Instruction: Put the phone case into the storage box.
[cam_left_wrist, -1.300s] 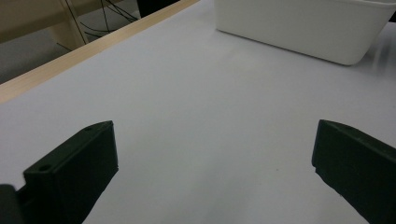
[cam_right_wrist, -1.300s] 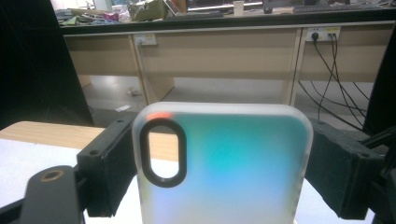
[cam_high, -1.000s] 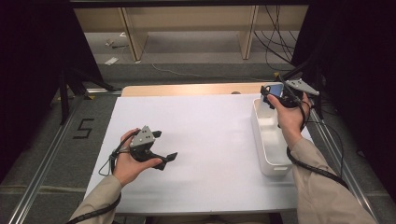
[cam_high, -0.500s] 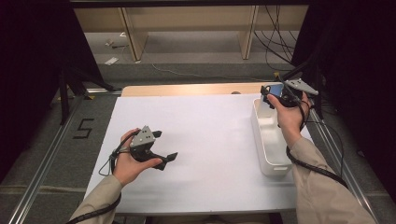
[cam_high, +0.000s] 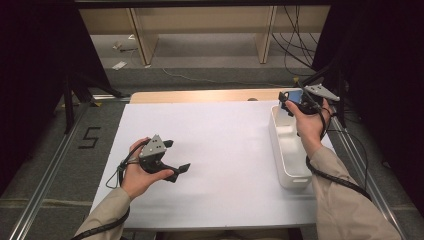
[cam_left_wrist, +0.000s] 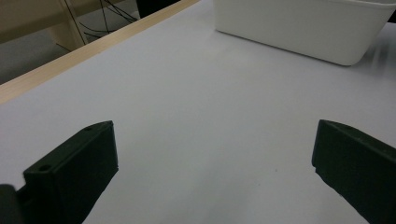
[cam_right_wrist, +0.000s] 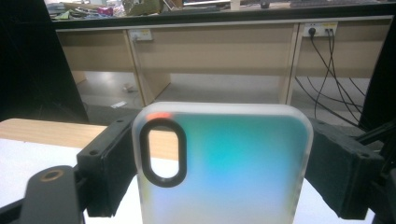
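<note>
The right claw (cam_right_wrist: 219, 168) is pinching a phone case (cam_right_wrist: 223, 163) by its two long side edges, one black jaw pressed flat against each side. The case stands upright in the grip, its long axis running up from the hand, its top end with rounded corners uppermost and its back turned to the claw's own camera. It is a frosted, translucent shell, soft-looking at the rim, with a teal-to-pale-blue sheen across the back and a black-ringed, pill-shaped camera cut-out (cam_right_wrist: 163, 151) standing lengthwise near the top left corner. From the high view the right claw (cam_high: 295, 100) holds the case (cam_high: 296, 96) in the air above the far end of a white plastic bin (cam_high: 280, 145), a long, narrow, smooth-walled tub with rounded corners that lies lengthwise along the right edge of the desk (cam_high: 225, 145). The desk is covered in a plain matte white sheet, with a strip of pale wood showing at its far edge. Well apart, near the front left of the desk, the left claw (cam_high: 176, 156) hovers low over the bare white surface with its blocky black jaws spread wide and nothing between them; in its own view the left claw (cam_left_wrist: 215, 154) faces across the sheet toward the bin's (cam_left_wrist: 299, 28) smooth outer wall.
</note>
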